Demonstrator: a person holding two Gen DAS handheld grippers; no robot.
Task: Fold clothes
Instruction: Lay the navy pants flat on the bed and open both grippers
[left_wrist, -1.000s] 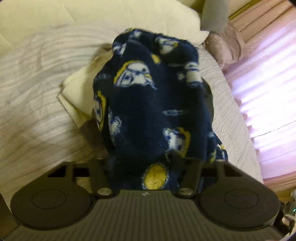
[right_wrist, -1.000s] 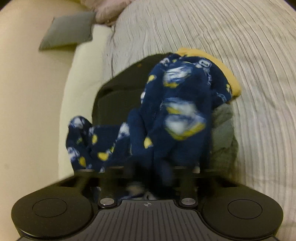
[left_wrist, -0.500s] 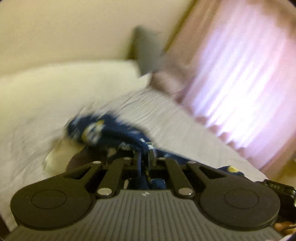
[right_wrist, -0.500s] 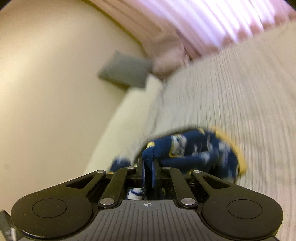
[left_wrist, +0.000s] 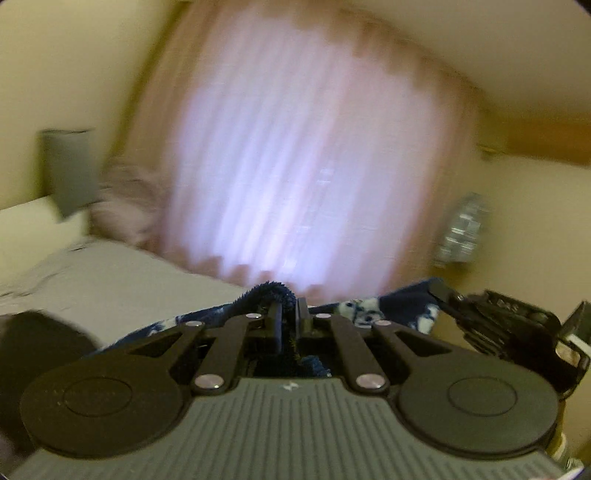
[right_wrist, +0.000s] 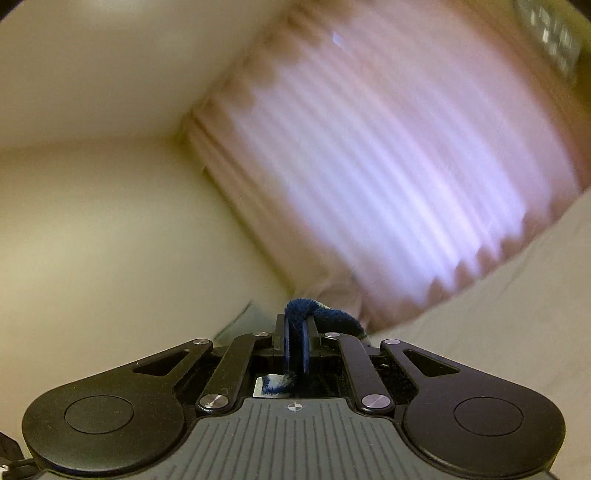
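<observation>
A navy fleece garment with white and yellow print (left_wrist: 369, 308) is pinched at its edge by both grippers. My left gripper (left_wrist: 290, 314) is shut on a fold of it, and the cloth stretches to the right toward the other gripper's body (left_wrist: 509, 325). My right gripper (right_wrist: 295, 332) is shut on a navy fold of the fleece garment (right_wrist: 325, 314) that loops over its fingertips. Both grippers are tilted up, away from the bed, and most of the garment hangs out of sight below them.
A pink curtain (left_wrist: 295, 155) over a bright window fills the background, blurred; it also shows in the right wrist view (right_wrist: 406, 166). The striped bedcover (left_wrist: 110, 280) lies lower left with a grey cushion (left_wrist: 70, 173) and pink pillow (left_wrist: 125, 206) against the cream wall. A dark garment (left_wrist: 33, 347) lies at left.
Both grippers have swung sharply upward with the fleece garment, lifting it off the pile on the bed. The views went from the bed to the curtain and wall.
</observation>
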